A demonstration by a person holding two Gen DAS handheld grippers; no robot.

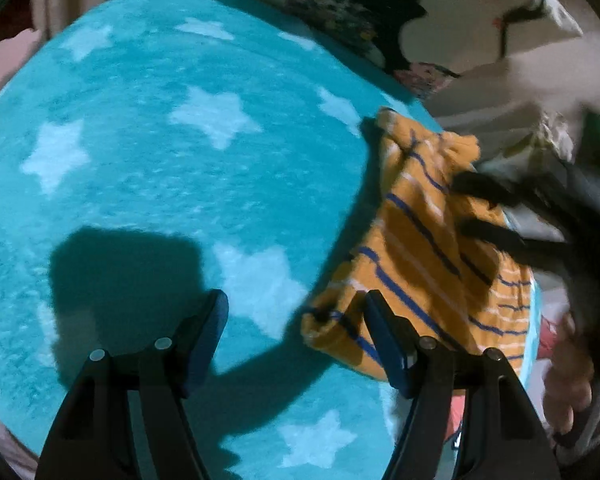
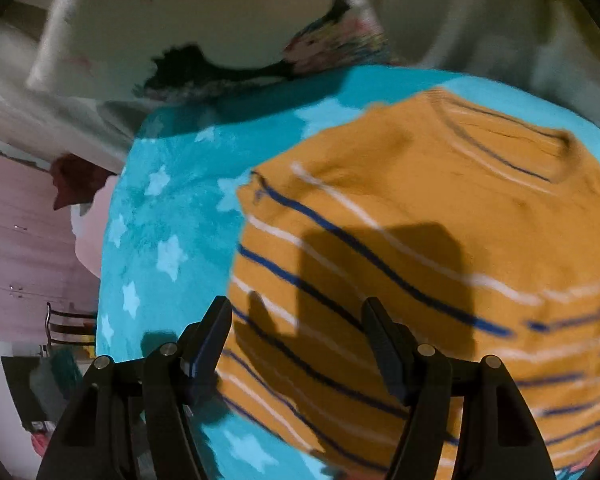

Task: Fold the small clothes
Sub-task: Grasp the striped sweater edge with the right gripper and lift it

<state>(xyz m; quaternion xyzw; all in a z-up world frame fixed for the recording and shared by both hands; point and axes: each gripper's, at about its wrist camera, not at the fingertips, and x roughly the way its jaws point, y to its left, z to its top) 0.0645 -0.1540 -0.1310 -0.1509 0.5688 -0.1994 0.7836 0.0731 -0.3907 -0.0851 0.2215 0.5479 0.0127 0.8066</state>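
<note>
The left black two-finger gripper (image 1: 296, 316) is angled steeply downward, jaws held apart with nothing between them. The right black two-finger gripper (image 2: 296, 320) is likewise tilted down, jaws spread wide, nothing gripped.

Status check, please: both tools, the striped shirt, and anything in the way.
Left tool open, empty, over blanket. Right tool open above orange striped shirt, not gripping. Shirt unfolded. Nothing blocking.

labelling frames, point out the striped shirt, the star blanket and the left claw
striped shirt (image 2: 420, 208), right wrist view, its orange chest
star blanket (image 1: 148, 184), left wrist view, bare teal pile between stars
left claw (image 1: 296, 320), left wrist view, midway between its fingertips
</note>
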